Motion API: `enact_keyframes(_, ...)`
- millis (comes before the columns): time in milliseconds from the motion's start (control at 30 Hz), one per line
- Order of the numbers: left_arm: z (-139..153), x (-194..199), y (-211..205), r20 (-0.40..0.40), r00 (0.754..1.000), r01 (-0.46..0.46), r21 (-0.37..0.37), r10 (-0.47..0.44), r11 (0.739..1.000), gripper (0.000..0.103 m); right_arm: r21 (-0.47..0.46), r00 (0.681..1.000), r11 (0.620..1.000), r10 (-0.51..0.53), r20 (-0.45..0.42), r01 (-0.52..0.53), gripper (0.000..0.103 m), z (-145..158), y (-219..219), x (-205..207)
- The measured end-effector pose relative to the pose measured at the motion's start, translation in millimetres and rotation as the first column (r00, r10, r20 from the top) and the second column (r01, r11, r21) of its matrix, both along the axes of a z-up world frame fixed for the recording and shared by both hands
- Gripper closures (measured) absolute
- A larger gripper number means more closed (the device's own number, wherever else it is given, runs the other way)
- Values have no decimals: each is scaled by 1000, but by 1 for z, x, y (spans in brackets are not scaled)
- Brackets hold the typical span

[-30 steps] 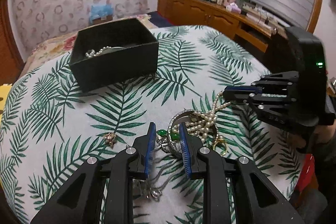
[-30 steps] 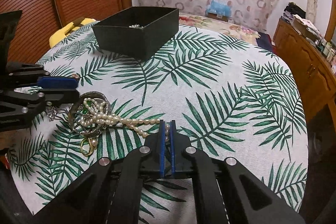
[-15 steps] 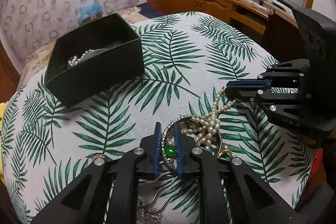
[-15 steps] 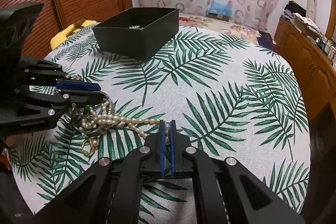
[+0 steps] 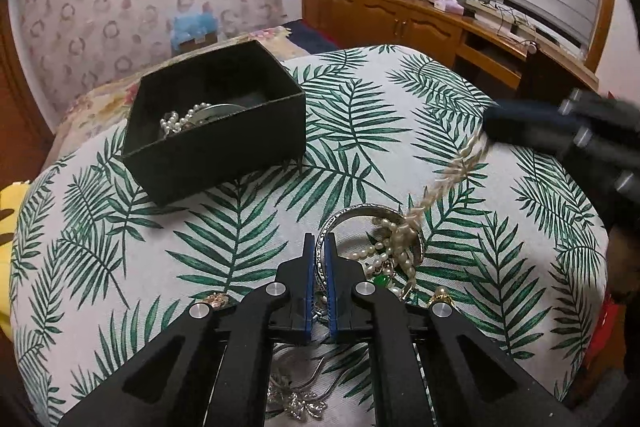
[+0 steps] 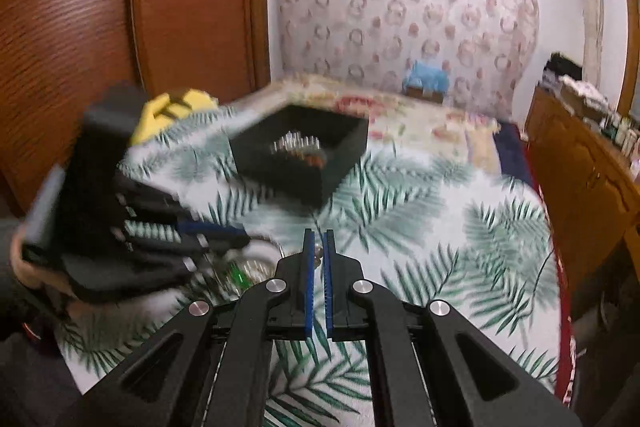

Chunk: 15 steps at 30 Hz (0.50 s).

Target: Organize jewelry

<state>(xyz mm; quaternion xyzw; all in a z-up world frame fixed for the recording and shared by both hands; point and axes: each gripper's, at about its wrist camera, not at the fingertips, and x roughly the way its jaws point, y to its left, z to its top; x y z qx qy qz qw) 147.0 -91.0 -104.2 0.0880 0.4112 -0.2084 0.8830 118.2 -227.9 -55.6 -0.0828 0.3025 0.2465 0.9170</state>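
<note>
Left wrist view, near to far: left gripper [image 5: 318, 247] has its fingers clamped on the rim of the silver bangle [image 5: 370, 217], pinning it to the worktop [image 5: 240, 227]. They have just closed on it. Tangled through the bangle sits a heap: pearl necklace [image 5: 436, 187], a green-stone piece [image 5: 382, 281], a gold ring [image 5: 440, 295]. A silver chain with a flower charm [image 5: 304, 407] lies under the gripper body, and a small gold piece [image 5: 216, 301] sits left of the fingers.

From the heap the pearl strand runs taut and blurred up to the right gripper [image 5: 496, 125], which is off the worktop. In the right wrist view its fingers [image 6: 308, 267] are pinched together on the strand's end, with one bead visible between them.

Beyond that, the black box [image 5: 216, 143] is well clear of the heap, with pearls already inside.

Risks as I judge them:
- Strand is still looped around the bangle. More pull could snap the thread and scatter beads.
- Thin rim in a narrow pinch could slip, and then the whole heap drags along.
- Ring or green piece could snag and get flicked off the worktop edge.
- Grip on a single bead is poor and could slide off under tension.
</note>
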Motion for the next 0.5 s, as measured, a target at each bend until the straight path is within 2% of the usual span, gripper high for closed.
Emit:
enact_keyframes(133, 0, -2, 0, -2, 1000, 6, 3, -6, 1000, 99, 24, 998, 1000, 3, 61, -4, 98, 29, 1, -3)
enact_keyframes(500, 8, -6, 6, 10, 1000, -2, -5, 2, 1000, 99, 44, 988, 999, 8, 156, -15, 98, 78, 1, -10)
